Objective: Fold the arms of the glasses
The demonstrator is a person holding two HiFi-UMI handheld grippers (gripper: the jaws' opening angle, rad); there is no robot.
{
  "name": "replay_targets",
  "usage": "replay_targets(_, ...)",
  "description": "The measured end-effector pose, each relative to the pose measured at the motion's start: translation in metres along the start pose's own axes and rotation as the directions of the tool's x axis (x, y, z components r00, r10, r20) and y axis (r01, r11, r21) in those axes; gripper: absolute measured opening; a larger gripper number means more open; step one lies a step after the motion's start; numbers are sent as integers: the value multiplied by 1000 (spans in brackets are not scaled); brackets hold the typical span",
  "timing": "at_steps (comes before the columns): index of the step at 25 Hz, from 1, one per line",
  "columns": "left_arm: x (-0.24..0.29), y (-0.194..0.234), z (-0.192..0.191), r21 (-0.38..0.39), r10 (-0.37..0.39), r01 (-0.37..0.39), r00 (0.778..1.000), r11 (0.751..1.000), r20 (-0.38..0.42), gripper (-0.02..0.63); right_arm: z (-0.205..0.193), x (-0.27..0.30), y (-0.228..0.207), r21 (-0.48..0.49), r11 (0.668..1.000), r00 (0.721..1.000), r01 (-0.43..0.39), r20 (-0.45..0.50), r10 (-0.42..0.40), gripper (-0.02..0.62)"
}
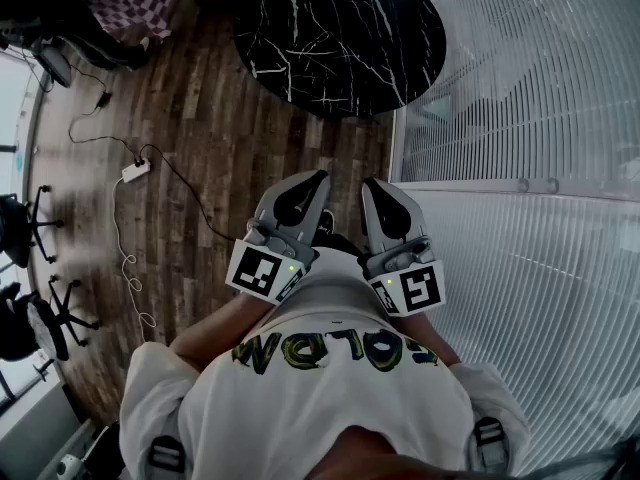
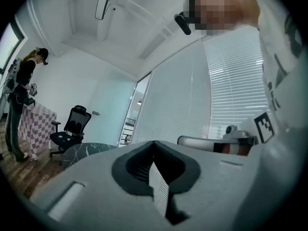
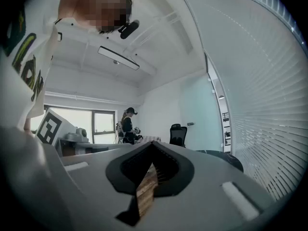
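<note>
No glasses show in any view. In the head view my left gripper and my right gripper are held close to my body, side by side above the wood floor, both pointing level toward the round black marble table. Both have their jaws pressed together with nothing between them. The left gripper view shows its shut jaws against a glass wall with blinds. The right gripper view shows its shut jaws facing the room.
A glass wall with white blinds runs along the right. A power strip and cables lie on the floor at left. Office chairs stand at the far left. Another person stands by a checkered table.
</note>
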State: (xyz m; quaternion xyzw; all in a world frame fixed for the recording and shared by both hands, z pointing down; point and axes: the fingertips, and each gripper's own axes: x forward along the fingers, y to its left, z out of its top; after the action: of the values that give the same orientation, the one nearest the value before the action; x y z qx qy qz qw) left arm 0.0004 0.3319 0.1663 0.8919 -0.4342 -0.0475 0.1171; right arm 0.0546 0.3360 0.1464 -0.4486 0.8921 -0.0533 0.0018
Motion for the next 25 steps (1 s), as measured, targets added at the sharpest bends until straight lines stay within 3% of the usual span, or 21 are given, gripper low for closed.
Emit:
replay_targets(14, 14, -11, -6, 6, 2, -2, 1000, 1000, -21, 2, 0, -10, -17, 49, 999, 1000, -12, 11, 11, 2)
replay_targets(25, 37, -44, -20, 19, -16, 17, 999, 1000, -48, 0, -6, -35, -49, 69, 998, 1000, 5, 9, -6, 2)
